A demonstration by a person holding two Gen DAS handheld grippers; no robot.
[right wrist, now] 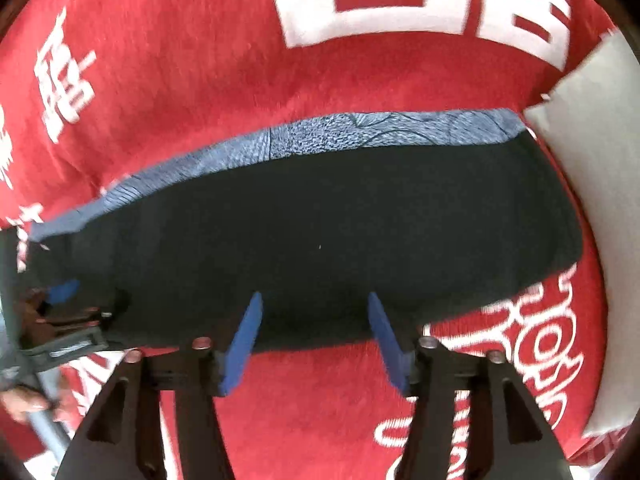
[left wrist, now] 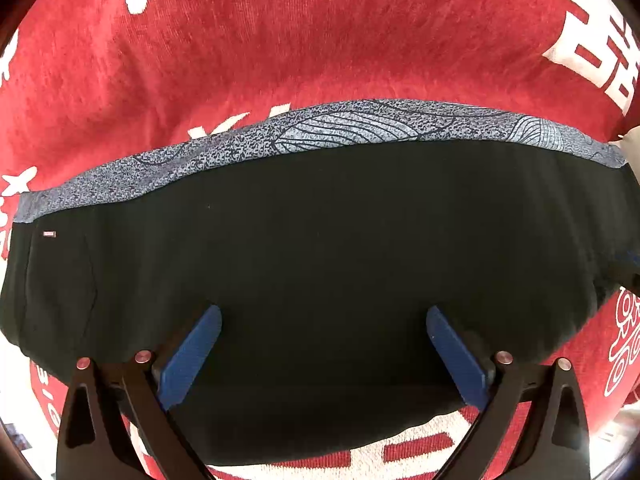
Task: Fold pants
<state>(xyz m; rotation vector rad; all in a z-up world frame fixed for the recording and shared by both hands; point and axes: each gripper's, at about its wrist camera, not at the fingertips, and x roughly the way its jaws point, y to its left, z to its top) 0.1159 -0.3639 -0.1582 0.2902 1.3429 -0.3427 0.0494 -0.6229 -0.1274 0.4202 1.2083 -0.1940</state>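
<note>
A red blanket [left wrist: 320,40] with large white characters covers the whole work surface, and everything we see lies on it. On it rest the pants [left wrist: 320,240], black with a blue-grey patterned band [left wrist: 344,128] along the far edge, laid out as one long, flat, compact bundle running left to right. The near edge looks rounded, which we read as a fold line, so we judge at least one fold done. How many layers lie there we cannot tell.

Our left gripper [left wrist: 324,344] hangs over the near part of the bundle, its blue pads [left wrist: 192,352] wide apart with black cloth showing between them but nothing pinched. Our right gripper [right wrist: 316,336] hovers at the near edge toward the other end, jaws likewise apart, pads [right wrist: 244,344] clear of the fabric with only blanket and the cloth's edge between them. From the right wrist view we glimpse the other tool and a hand [right wrist: 24,400] at far left, and a pale cushion or sheet [right wrist: 592,208] just past the bundle's right end.

We judge the job well along: the cloth lies released and tidy. What may remain is a final fold end to end, or just smoothing.
</note>
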